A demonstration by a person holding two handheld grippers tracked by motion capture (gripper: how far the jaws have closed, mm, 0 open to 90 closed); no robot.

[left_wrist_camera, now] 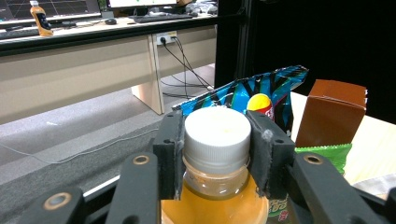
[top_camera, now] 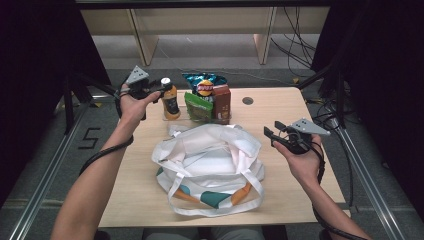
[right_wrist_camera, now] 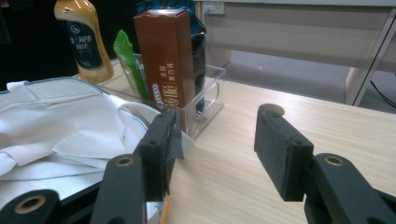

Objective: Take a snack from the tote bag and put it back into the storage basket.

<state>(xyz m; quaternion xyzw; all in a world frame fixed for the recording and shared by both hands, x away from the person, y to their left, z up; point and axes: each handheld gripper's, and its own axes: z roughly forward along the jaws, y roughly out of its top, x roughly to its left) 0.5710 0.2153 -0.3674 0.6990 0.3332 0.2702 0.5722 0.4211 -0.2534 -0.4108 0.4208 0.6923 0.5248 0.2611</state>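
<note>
One orange-filled plastic bottle (left_wrist_camera: 217, 186), ribbed white cap, was clamped at the neck between the left gripper (left_wrist_camera: 217, 149) pads, at the table's (top_camera: 280, 107) far left edge. Beside it, a clear tray (right_wrist_camera: 210, 88) held one brown carton (right_wrist_camera: 170, 60) and two crinkled packets. The right gripper (right_wrist_camera: 217, 149) jaws were spread over bare wood beside one soft white tote bag (top_camera: 210, 165).

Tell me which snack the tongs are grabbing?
The orange drink bottle: the left tongs pinch its white cap, while the chips, green packet and brown box stand untouched.
</note>
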